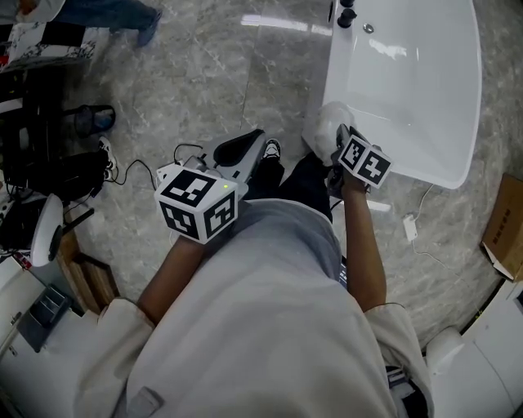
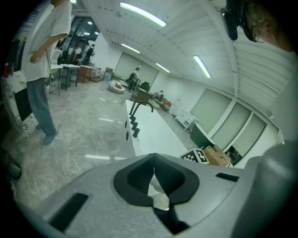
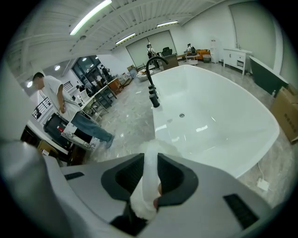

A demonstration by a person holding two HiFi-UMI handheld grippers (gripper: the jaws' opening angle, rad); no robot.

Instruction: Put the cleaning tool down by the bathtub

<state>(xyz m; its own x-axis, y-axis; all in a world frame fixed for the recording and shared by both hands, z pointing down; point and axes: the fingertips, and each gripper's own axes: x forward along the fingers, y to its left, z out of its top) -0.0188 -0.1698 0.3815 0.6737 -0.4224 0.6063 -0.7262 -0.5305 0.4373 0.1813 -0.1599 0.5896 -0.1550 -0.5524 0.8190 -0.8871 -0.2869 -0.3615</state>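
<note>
Clamping white cleaning tool [image 3: 148,179], right hand-held gripper [image 3: 150,160] beside bathtub [image 3: 223,116].

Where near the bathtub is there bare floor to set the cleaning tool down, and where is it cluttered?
Bare: the marble floor along the left side of the bathtub. Crowded: the left edge, with black equipment and cables; past the tub's near end, a white cord and plug and a cardboard box.

bright, even light falls from long ceiling strips [image 2: 142,14] above me. the white bathtub [image 1: 425,98] glares, and the glossy floor [image 1: 204,73] mirrors pale streaks. both gripper views bulge and darken at their rounded edges, and whatever sits closest looks soft.
</note>
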